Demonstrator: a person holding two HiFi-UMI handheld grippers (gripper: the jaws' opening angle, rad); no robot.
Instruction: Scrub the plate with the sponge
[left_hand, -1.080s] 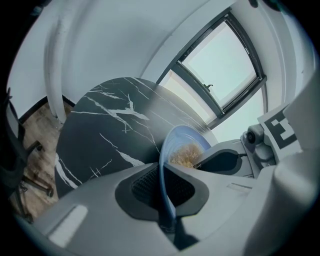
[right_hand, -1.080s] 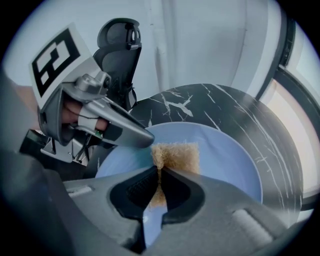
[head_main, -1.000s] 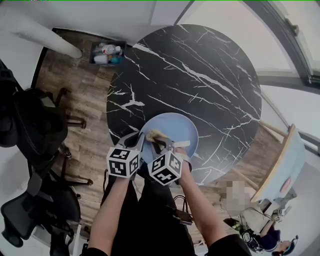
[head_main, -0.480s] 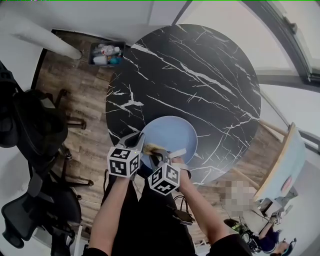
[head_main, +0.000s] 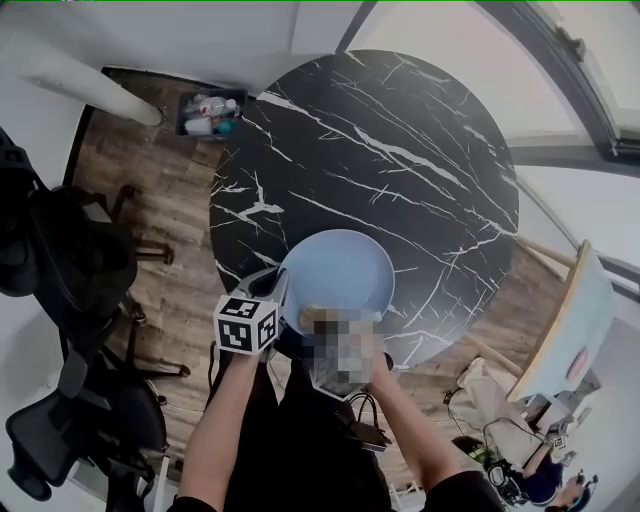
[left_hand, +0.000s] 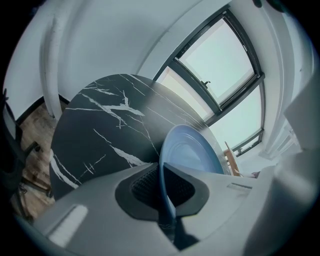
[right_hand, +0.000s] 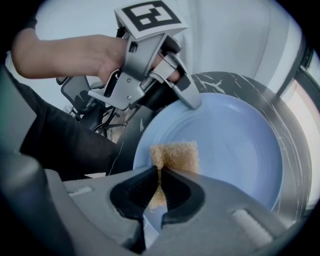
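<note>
A light blue plate (head_main: 345, 265) sits at the near edge of the round black marble table (head_main: 400, 150). My left gripper (head_main: 282, 287) pinches the plate's left rim (left_hand: 167, 165), its jaws closing on that rim, which stands between the pads. The right gripper (right_hand: 161, 172) is shut on a tan sponge (right_hand: 175, 154), which presses on the plate's face (right_hand: 235, 145) near its near rim. In the head view a mosaic patch covers most of the right gripper; only a bit of the sponge (head_main: 312, 316) shows. The right gripper view also shows the left gripper (right_hand: 192, 102) on the rim.
A dark bin with bottles (head_main: 210, 112) stands on the wooden floor beyond the table's left side. Black office chairs (head_main: 60, 270) crowd the left. A pale wooden chair (head_main: 565, 330) stands at the right. Large windows (left_hand: 220, 65) lie beyond the table.
The right gripper and sponge have slid back across the plate toward its near rim and me. The left gripper has stayed on the rim.
</note>
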